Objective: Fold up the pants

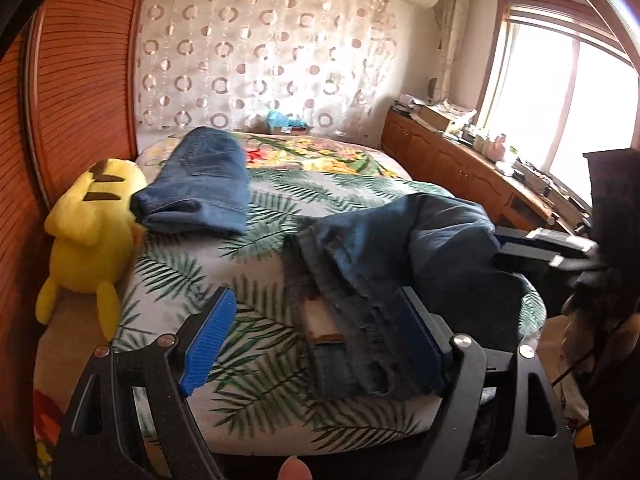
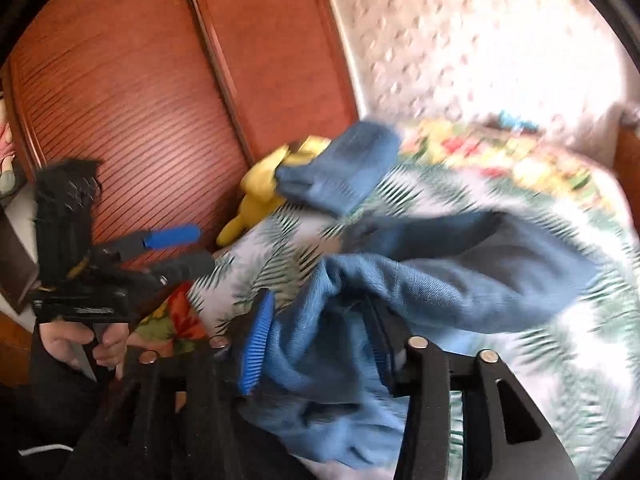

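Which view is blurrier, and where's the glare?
Right wrist: heavy motion blur across the jeans and bedspread, curtain blown out. Left wrist: mostly sharp; glare at the window; fisheye bends the wardrobe.

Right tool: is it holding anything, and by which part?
Denim of the unfolded jeans bunches between the right tool pads; grip and part unclear through blur.

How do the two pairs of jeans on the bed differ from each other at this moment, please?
The folded jeans lie as a compact bundle at the far side beside the yellow plush toy; the loose jeans sprawl crumpled over the near edge. No gripper touches the folded jeans, while bunched cloth of the loose jeans sits between the right gripper's fingers. The left gripper is open. Both are blue denim on the leaf-print bedspread.
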Action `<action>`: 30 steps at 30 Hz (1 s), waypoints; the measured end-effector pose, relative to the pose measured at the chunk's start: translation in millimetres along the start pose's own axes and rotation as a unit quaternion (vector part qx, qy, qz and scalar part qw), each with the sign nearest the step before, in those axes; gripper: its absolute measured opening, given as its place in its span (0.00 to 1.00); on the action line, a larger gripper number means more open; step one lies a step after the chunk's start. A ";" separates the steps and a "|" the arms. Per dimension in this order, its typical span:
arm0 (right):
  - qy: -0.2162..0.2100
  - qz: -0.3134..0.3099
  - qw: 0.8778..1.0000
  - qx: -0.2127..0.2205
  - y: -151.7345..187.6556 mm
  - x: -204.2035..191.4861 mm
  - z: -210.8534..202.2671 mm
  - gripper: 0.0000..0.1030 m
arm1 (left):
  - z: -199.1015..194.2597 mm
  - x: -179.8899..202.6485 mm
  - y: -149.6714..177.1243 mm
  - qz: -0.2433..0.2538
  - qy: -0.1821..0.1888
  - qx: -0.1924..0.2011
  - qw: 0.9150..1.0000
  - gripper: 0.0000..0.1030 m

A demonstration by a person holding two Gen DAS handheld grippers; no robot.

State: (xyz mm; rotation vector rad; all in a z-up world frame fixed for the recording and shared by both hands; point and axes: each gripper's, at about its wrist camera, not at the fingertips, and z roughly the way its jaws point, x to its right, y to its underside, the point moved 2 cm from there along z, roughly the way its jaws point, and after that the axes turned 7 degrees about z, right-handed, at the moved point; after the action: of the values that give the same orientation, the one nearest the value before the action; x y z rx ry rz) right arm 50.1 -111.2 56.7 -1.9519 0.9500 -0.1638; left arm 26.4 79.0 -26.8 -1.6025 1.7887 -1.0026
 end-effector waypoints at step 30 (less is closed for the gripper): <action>0.094 0.209 0.969 -0.094 53.0 195.5 -11.8 0.48 | 49.8 53.8 -1.5 0.039 0.048 -0.036 0.997 0.79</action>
State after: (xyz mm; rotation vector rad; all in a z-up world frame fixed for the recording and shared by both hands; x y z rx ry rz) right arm 150.7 -265.8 -27.9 -1.8792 1.5263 -0.0157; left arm 58.6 17.3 -49.8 -1.5375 1.9572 -1.0041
